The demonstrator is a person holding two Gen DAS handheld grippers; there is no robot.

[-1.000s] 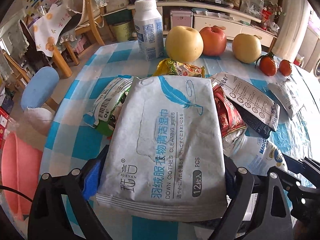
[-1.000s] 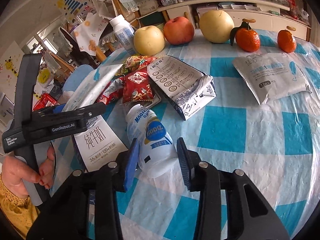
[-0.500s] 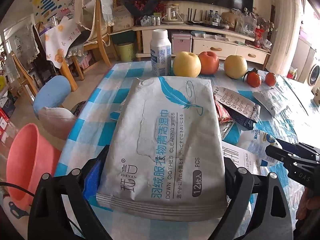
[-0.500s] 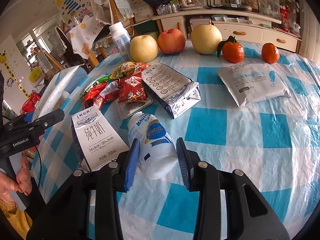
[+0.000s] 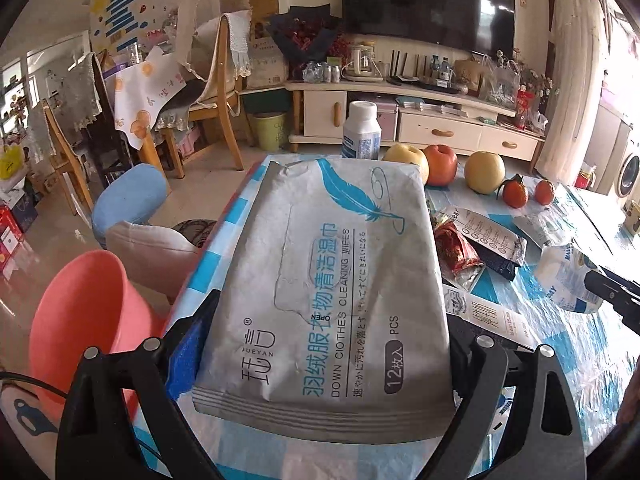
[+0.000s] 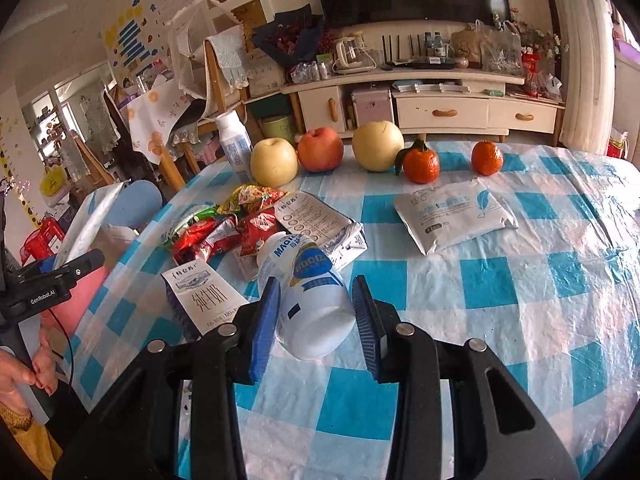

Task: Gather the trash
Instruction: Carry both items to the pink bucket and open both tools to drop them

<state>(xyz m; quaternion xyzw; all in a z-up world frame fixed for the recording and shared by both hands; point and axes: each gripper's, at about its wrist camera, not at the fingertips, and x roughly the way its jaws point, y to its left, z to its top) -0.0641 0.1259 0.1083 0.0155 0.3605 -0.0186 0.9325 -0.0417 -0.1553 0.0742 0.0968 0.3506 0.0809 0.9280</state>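
The left gripper [image 5: 328, 344] is seen clamped on a grey wet-wipes pack [image 5: 332, 280], which is held flat between the two fingers and fills the middle of the left wrist view. The pack is raised above the near left edge of the checked tablecloth [image 5: 560, 344]. A pink basin [image 5: 80, 304] is seen below and to the left of the pack, off the table edge, beside a blue stool [image 5: 128, 196].

The right gripper [image 6: 316, 320] is seen closed narrowly on a white plastic bottle [image 6: 308, 300], which lies lengthwise between the blue pads, base toward the camera and cap end pointing away. The bottle appears lifted clear of the cloth, though contact beneath it cannot be confirmed.

Just beyond and left of the bottle, a white milk carton [image 6: 204, 300] and a second flattened carton [image 6: 320, 224] are noted, with red and green snack wrappers [image 6: 212, 228] heaped beside them. A second wipes pack [image 6: 452, 216] lies well apart to the right. At the far table edge a white bottle [image 6: 234, 144], three apples and pears [image 6: 320, 150] and two mandarins [image 6: 420, 164] are recorded standing in a row
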